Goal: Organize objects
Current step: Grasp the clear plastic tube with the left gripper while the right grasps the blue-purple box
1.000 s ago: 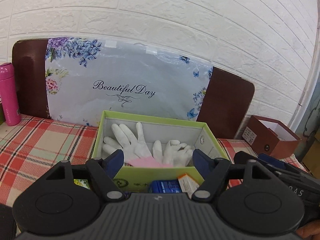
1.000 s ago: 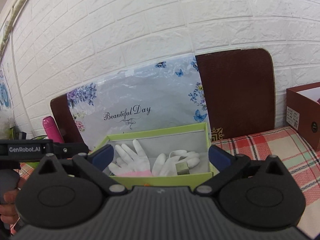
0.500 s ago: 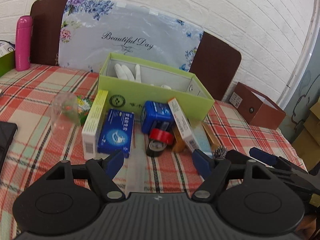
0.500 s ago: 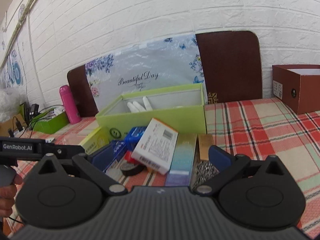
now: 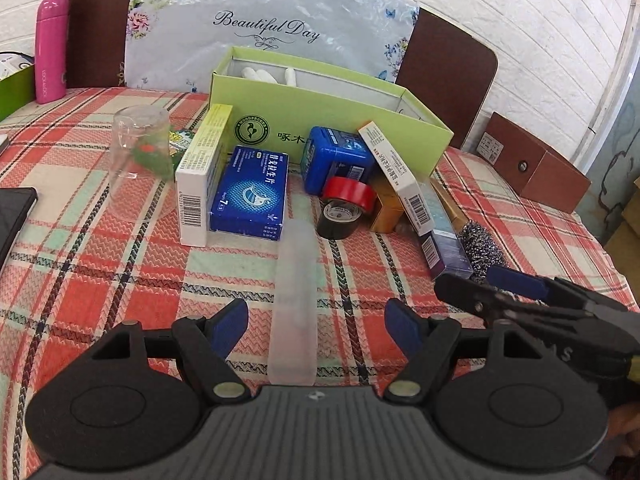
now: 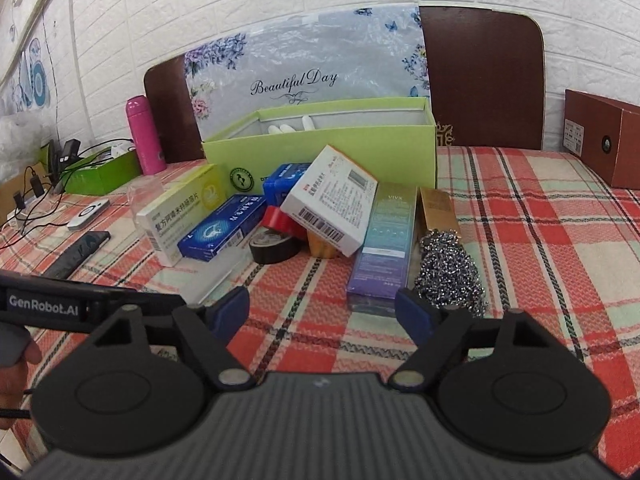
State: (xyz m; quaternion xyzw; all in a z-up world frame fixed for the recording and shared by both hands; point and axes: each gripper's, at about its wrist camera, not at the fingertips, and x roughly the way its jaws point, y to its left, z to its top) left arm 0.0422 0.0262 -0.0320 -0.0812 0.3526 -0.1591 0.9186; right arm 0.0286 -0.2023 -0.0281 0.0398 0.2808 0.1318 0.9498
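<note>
- The left tongs (image 5: 316,326) fill the bottom of the left wrist view, their jaws released, with a frosted translucent case (image 5: 295,300) lying on the worktop (image 5: 100,280) between the blue pads, touched by neither.
- The right tongs (image 6: 322,314) sit low in the right wrist view; their jaws have just been closing but stand apart, gripping nothing.
- Just above the right tongs lie a purple-teal box (image 6: 382,246) and, beside it on the right, a steel scourer (image 6: 450,270).
- In the centre of the left wrist view, a blue box (image 5: 252,194), a white-yellow box (image 5: 202,176), a red tape roll (image 5: 350,194) on a black one, and a blue tin (image 5: 336,158) crowd against the green box (image 5: 344,116).
- White gloves (image 5: 260,74) show inside that green box.
- An upturned clear glass (image 5: 138,160) stands at centre left.
</note>
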